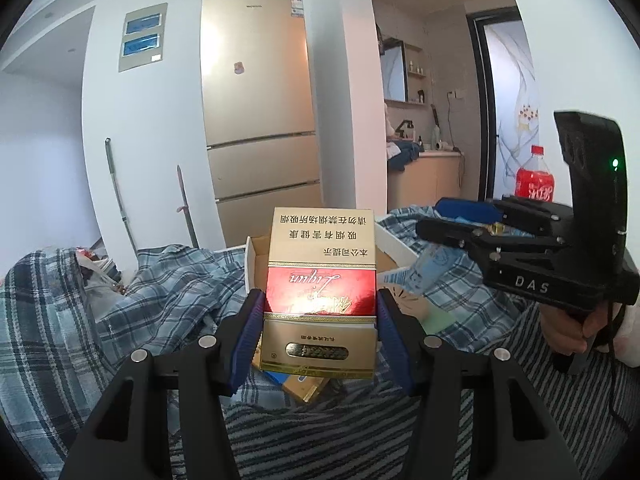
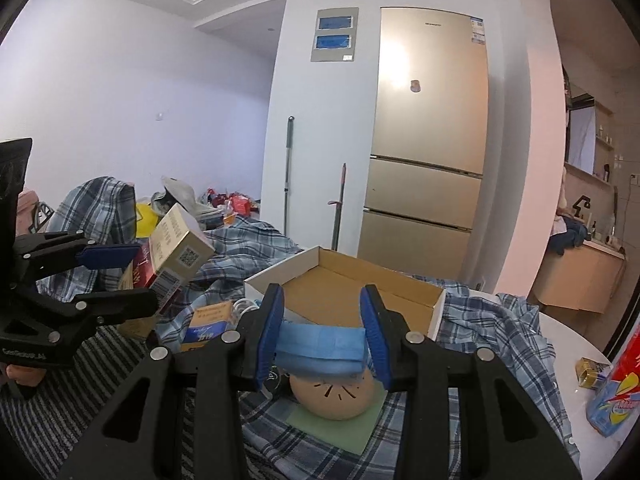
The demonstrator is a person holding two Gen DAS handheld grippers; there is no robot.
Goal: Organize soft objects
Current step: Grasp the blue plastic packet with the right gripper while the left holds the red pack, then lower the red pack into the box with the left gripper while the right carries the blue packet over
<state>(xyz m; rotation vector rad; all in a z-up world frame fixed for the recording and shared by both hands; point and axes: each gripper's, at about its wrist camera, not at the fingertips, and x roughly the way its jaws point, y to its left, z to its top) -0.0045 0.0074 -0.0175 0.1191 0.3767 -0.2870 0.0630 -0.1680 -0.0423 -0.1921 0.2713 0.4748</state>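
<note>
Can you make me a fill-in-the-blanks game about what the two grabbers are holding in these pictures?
1. The left gripper is clamped on a gold and ____ box.
2. The right gripper squeezes a soft folded pack whose colour is ____.
3. Behind the right gripper lies an open cardboard ____.
4. The tall gold thing against the far wall is a ____.

Missing words: red; blue; box; fridge
</note>
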